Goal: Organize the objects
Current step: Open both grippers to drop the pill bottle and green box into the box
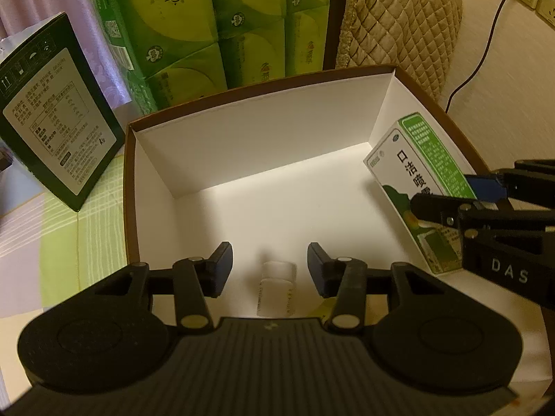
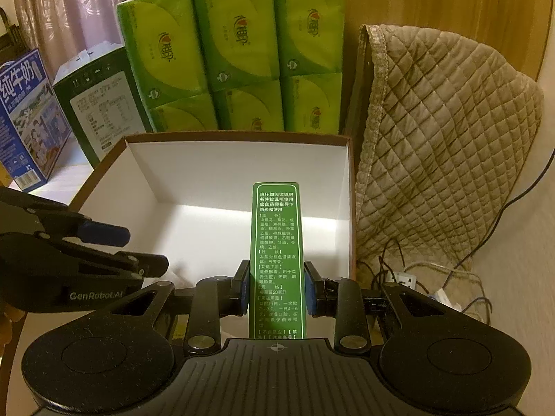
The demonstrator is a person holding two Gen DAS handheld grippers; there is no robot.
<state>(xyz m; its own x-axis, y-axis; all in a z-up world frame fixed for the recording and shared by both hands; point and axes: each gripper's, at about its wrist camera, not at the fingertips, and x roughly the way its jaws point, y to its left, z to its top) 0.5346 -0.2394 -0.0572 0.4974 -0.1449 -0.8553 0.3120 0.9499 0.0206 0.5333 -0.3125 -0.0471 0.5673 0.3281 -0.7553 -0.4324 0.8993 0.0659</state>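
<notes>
Right gripper [image 2: 276, 287] clamped on a tall green-and-white cardboard medicine carton [image 2: 276, 260], held over the right side of an open white-lined box with brown outer walls [image 2: 236, 159]. Left gripper [image 1: 270, 267] spread wide, gripping nothing, above a small white plastic bottle [image 1: 276, 287] lying on the box floor near the front wall.

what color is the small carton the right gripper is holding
Green and white: the carton has a white front with green side panels, shown best in the left wrist view, clamped by the right gripper.
</notes>
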